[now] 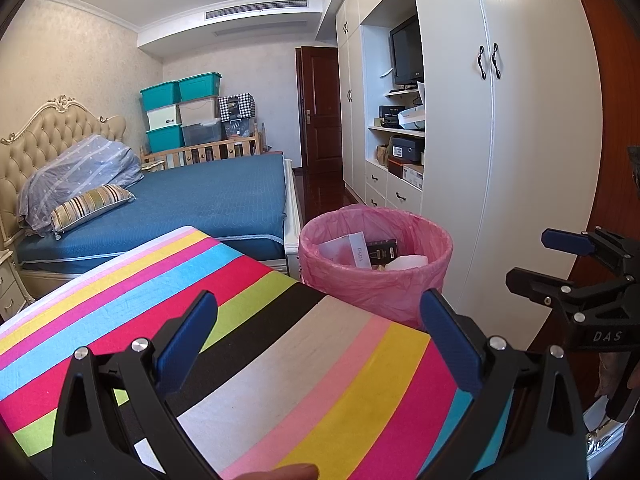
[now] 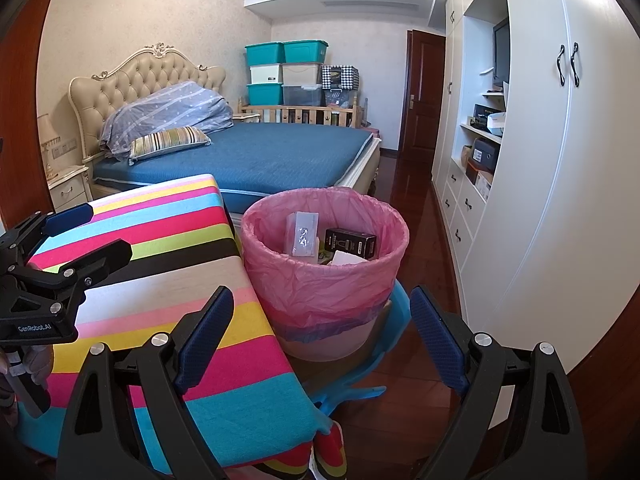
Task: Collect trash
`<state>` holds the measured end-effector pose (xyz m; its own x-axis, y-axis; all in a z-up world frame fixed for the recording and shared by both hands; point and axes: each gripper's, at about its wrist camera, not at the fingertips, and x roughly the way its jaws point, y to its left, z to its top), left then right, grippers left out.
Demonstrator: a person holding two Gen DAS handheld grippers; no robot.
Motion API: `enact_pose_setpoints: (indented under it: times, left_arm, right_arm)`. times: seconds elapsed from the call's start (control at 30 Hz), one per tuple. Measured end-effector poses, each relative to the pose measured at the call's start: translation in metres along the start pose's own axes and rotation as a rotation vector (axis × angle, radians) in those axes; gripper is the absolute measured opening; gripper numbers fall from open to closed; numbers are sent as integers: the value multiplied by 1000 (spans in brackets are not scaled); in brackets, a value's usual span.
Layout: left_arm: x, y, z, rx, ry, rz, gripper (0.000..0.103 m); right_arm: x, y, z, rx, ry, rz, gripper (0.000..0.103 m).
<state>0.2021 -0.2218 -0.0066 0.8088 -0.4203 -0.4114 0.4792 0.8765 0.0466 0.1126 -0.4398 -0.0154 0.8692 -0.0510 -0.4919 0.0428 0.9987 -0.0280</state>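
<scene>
Pink liner covers the one trash bin (image 2: 324, 276), which stands on the floor just beside the striped worktop (image 2: 160, 264). Three pieces of trash show clearly inside: a grey-white packet (image 2: 302, 238), a black box (image 2: 350, 243) and a white wad (image 2: 346, 259). Two grippers are in view, left gripper (image 1: 320, 344) and right gripper (image 2: 322, 340), both with fingers spread and holding nothing.

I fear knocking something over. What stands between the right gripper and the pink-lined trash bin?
Nothing visible: the open right gripper faces the trash bin directly. The striped table lies left of that path.
</scene>
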Motion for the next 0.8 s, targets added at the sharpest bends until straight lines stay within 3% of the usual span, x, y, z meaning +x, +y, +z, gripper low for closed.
enact_pose_setpoints:
  times: [0.8]
  left_arm:
    - [-2,-3,-1,11,6,-16,98]
  right_arm:
    - [0,1,-2,3,1,-1,85]
